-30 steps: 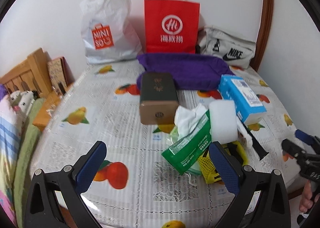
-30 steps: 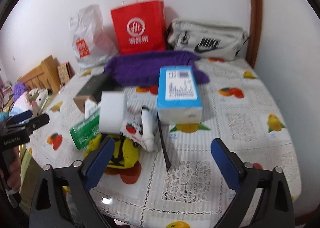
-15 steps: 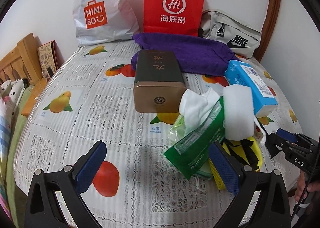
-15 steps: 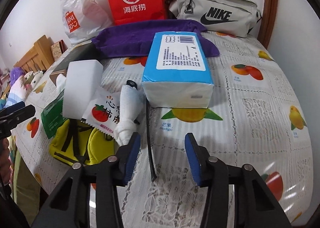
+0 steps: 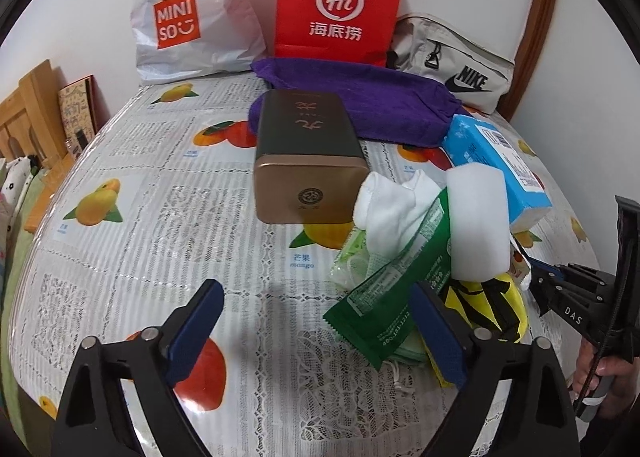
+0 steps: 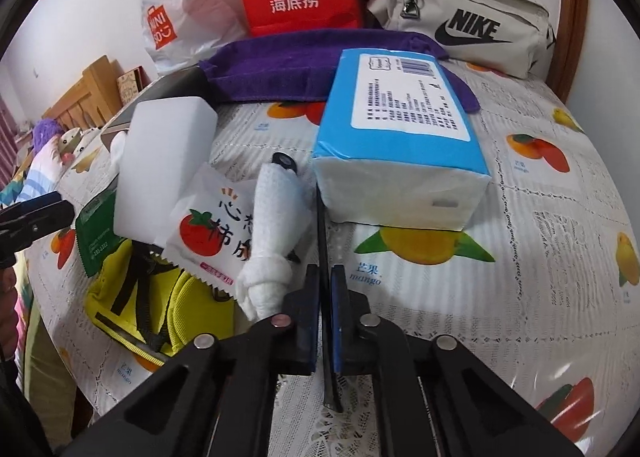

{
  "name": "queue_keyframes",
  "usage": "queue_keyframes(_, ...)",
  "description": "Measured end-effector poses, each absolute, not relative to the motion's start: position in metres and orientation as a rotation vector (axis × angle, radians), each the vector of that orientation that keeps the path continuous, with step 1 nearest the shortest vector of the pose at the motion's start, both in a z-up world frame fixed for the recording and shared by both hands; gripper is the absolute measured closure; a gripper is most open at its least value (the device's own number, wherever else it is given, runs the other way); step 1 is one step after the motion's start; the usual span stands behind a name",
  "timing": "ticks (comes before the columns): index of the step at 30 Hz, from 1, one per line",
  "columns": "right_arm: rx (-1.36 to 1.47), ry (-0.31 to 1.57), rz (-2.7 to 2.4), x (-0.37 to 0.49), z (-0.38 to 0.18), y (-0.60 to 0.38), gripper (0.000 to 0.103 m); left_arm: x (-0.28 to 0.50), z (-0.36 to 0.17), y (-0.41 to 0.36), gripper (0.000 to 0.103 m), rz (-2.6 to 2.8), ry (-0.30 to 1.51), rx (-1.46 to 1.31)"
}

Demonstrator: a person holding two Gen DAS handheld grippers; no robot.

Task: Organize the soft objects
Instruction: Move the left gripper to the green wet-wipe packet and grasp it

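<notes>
A heap of soft things lies on the fruit-print table: a white sponge block [image 6: 164, 165], a white rolled sock [image 6: 276, 233], a tomato-print packet [image 6: 208, 233], a green packet [image 5: 396, 297], a yellow pouch [image 6: 140, 297] and a blue tissue pack [image 6: 404, 145]. My right gripper [image 6: 325, 277] is shut on a thin black strap [image 6: 322, 229] beside the tissue pack. My left gripper [image 5: 316, 317] is open and empty, its right finger close over the green packet. A white cloth [image 5: 392, 209] lies by a dark tin [image 5: 308, 161].
A purple towel [image 5: 372, 97] lies behind the tin. A white Miniso bag [image 5: 192, 13], a red paper bag [image 5: 340, 5] and a grey Nike bag [image 5: 456, 65] stand against the wall. A wooden bed frame [image 5: 28, 113] is at the left.
My right gripper has closed from wide open and now clamps the black strap. Both grippers have moved in closer to the heap.
</notes>
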State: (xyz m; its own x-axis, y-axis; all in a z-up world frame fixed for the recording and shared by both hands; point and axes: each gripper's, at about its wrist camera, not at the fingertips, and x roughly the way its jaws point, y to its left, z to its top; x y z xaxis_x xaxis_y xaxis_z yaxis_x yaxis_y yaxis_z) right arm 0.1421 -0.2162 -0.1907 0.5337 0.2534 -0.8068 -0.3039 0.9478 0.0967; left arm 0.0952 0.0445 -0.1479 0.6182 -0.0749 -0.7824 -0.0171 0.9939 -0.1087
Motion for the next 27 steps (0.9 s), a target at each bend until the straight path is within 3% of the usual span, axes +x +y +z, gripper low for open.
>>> queue_keyframes(2, -0.058, 0.951, 0.330, 0.139, -0.190, -0.218, 0.099, 0.097, -0.151, 0.042, 0.019, -0.042, 0.910, -0.094)
queue_keyframes(7, -0.049, 0.946, 0.317, 0.127, -0.185, -0.229, 0.099, 0.102, -0.160, 0.036, 0.025, -0.094, 0.923, -0.097)
queue_keyframes(10, -0.034, 0.949, 0.310, 0.121, -0.186, -0.235, 0.099, 0.104, -0.168, 0.034, 0.041, -0.132, 0.951, -0.112)
queue_keyframes(16, -0.019, 0.963, 0.320, 0.119, -0.188, -0.236, 0.098, 0.092, -0.160, 0.030, 0.084, -0.178, 0.920, -0.081)
queue_keyframes(19, -0.027, 0.981, 0.328, 0.122, -0.193, -0.232, 0.098, 0.086, -0.157, 0.032, 0.089, -0.189, 0.921, -0.079)
queue_keyframes(27, -0.029, 0.972, 0.344, 0.128, -0.194, -0.227, 0.097, 0.078, -0.145, 0.028, 0.089, -0.305, 0.904, -0.106)
